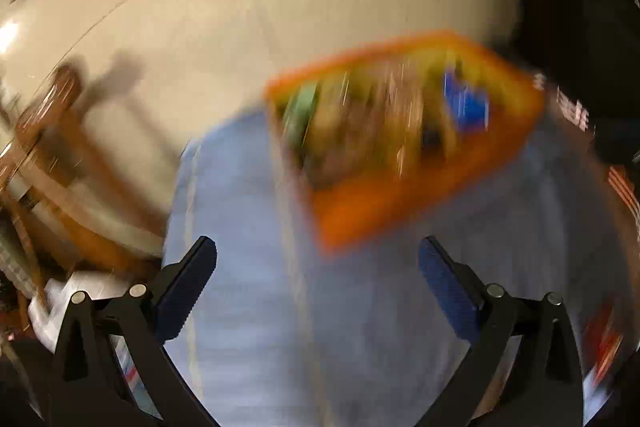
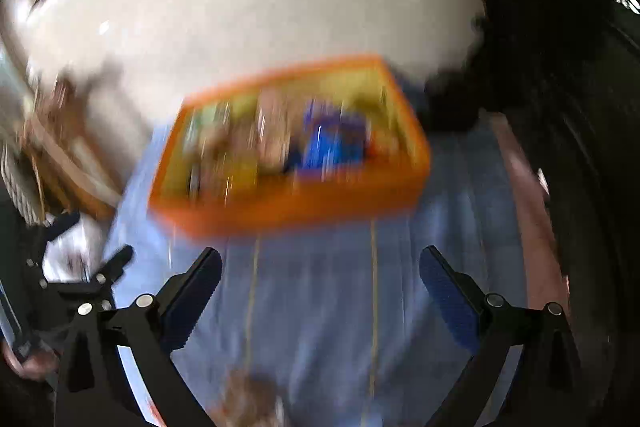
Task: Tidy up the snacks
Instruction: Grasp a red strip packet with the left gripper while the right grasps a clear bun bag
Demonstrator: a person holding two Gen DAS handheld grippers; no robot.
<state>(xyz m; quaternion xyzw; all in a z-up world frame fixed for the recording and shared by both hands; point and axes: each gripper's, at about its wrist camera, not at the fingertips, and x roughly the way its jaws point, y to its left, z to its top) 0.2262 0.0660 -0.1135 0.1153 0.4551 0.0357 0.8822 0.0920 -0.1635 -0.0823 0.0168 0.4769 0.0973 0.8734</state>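
Right wrist view: rectangular orange plastic bin (image 2: 296,203) holding blurred snack packets (image 2: 332,147), sitting on blue cloth (image 2: 320,307); right tongs (image 2: 320,275) and left tongs (image 1: 318,263) gaping wide, gripping nothing.

Orange basket (image 2: 304,211); pale blue cloth (image 2: 320,307) with thin yellow stripes; blue packet (image 2: 332,147) inside.

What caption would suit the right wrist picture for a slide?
Blurred view past the open right gripper toward an orange basket full of snacks on a blue cloth.
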